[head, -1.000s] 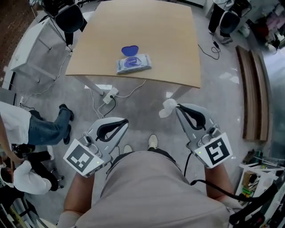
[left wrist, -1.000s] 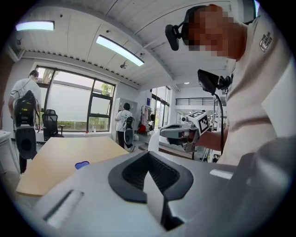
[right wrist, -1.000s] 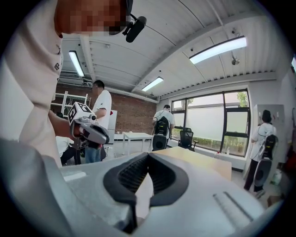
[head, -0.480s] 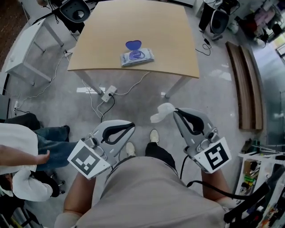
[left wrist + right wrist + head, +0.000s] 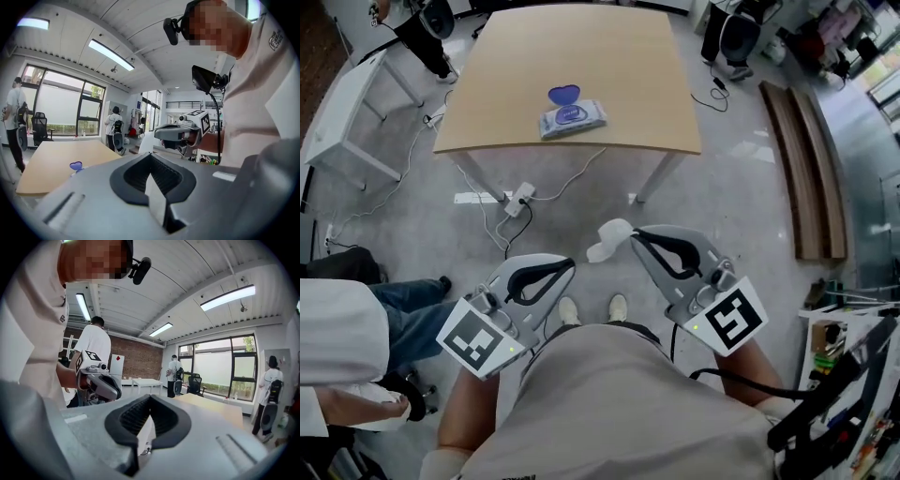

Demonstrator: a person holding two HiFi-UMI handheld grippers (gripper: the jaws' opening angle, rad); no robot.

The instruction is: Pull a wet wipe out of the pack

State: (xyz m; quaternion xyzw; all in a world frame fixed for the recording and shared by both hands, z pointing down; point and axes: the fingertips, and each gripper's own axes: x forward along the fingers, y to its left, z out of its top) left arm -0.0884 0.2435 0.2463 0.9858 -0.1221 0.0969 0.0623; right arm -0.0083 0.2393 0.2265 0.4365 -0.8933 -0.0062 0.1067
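On the bench, head view: a pale blue wet wipe pack (image 5: 574, 120) lies on the light wooden bench (image 5: 609, 56), its dark blue lid (image 5: 564, 95) flipped open.
Right gripper, head view: the grey right gripper (image 5: 633, 235) hangs over the grey floor (image 5: 741, 216), well apart from the bench, fingers clamped on a crumpled white wet wipe (image 5: 607, 242).
Left gripper, head view: the grey left gripper (image 5: 571, 265) is beside it, fingers together.
Left gripper view: fingers meet at the tips; the right gripper with the wipe shows ahead.
Right gripper view: fingers pressed on a white sliver of wipe.
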